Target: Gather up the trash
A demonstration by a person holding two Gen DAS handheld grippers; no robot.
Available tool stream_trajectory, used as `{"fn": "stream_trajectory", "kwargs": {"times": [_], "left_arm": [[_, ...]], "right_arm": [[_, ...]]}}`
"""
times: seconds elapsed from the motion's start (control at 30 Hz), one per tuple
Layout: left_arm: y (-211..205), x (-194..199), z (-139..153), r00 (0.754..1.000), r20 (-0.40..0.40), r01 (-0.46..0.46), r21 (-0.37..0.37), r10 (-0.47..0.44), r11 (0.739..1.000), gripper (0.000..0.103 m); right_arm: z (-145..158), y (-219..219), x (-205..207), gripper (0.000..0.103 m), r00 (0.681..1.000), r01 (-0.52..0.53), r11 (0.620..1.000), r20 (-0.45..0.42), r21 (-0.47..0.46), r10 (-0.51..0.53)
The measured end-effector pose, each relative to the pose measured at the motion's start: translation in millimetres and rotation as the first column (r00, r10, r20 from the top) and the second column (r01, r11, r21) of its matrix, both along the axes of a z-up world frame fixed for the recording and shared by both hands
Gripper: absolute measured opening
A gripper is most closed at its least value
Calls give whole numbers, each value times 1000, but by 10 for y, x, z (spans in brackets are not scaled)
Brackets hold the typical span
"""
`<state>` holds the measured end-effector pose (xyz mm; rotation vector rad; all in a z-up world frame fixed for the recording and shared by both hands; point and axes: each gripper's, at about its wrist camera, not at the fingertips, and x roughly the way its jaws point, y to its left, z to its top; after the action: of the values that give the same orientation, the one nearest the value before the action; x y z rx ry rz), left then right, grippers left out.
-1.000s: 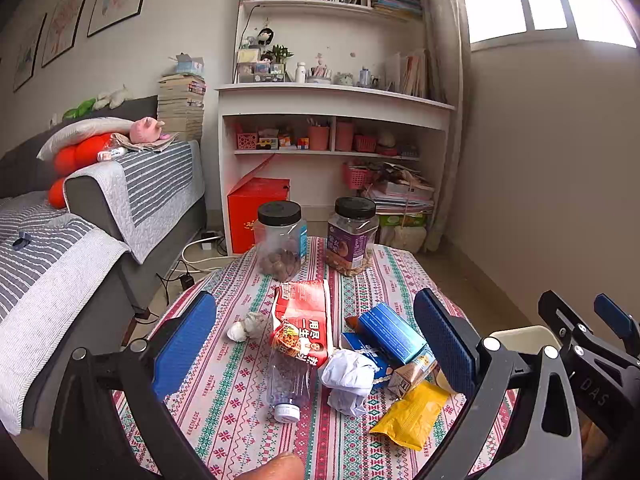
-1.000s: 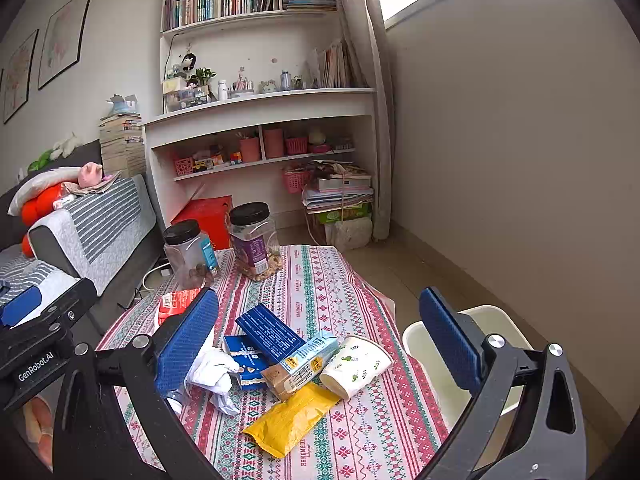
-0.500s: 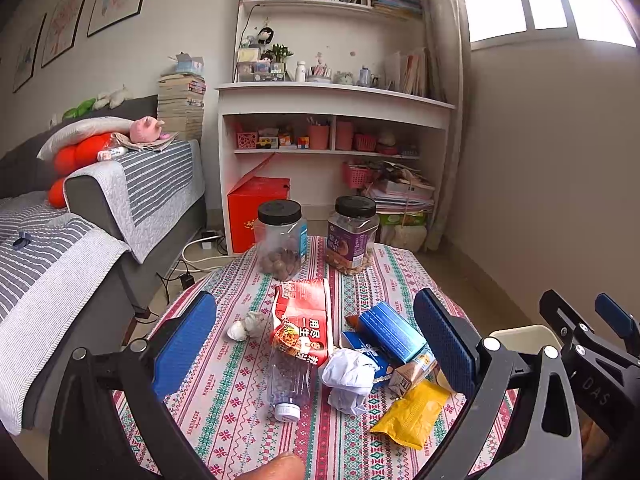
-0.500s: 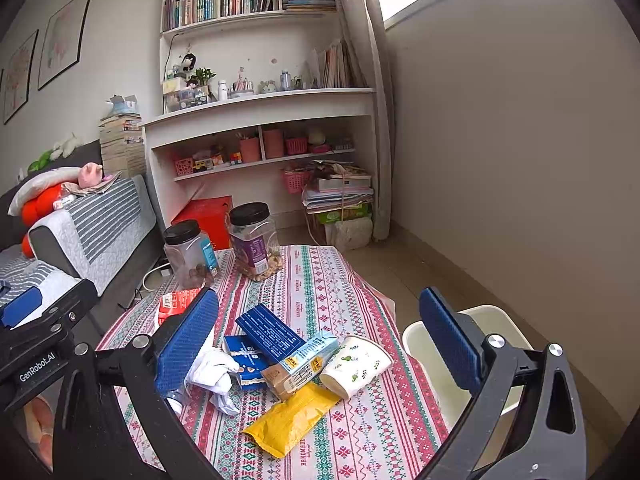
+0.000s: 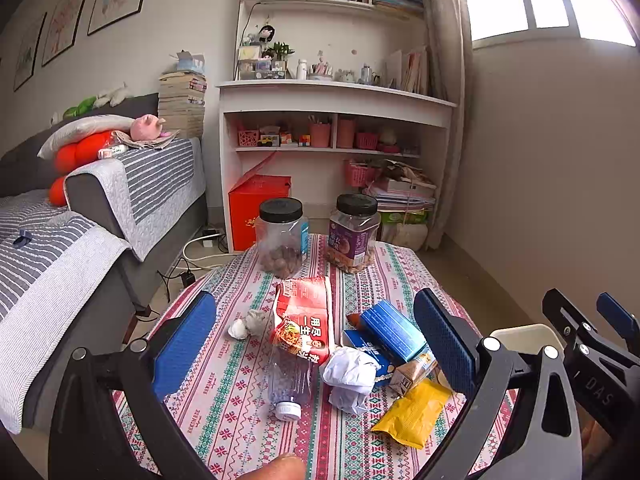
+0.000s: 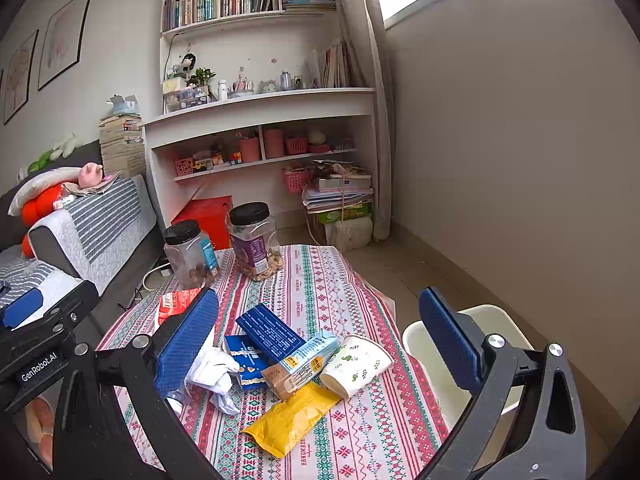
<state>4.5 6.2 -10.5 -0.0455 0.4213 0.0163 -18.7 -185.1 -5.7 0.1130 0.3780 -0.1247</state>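
Trash lies on the patterned tablecloth [image 5: 240,392]: a red snack wrapper [image 5: 306,316], a clear plastic bottle [image 5: 290,380], crumpled white paper [image 5: 350,372], a small tissue wad [image 5: 246,322], blue boxes [image 5: 394,330], a drink carton [image 6: 306,364], a yellow packet [image 6: 290,418] and a paper cup [image 6: 356,364]. My left gripper [image 5: 316,344] is open and empty above the pile. My right gripper [image 6: 320,344] is open and empty, also above it. A white bin [image 6: 460,364] stands beside the table's right edge.
Two black-lidded snack jars [image 5: 282,238] [image 5: 354,232] stand at the table's far side. A grey sofa [image 5: 100,216] is on the left. White shelves [image 5: 332,128] and a red box [image 5: 258,210] stand behind the table. A wall is on the right.
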Motion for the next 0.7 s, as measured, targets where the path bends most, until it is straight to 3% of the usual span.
{"fn": "stream_trajectory", "kwargs": {"times": [0.43, 0.7], "left_arm": [[59, 43, -42, 1000, -27, -11, -10, 10, 1000, 96], [183, 443, 97, 994, -112, 17, 8, -16, 1000, 96]], "right_arm": [[-40, 10, 19, 96, 1000, -4, 1000, -16, 16, 5], [65, -60, 213, 96, 996, -28, 994, -81, 105, 36]]}}
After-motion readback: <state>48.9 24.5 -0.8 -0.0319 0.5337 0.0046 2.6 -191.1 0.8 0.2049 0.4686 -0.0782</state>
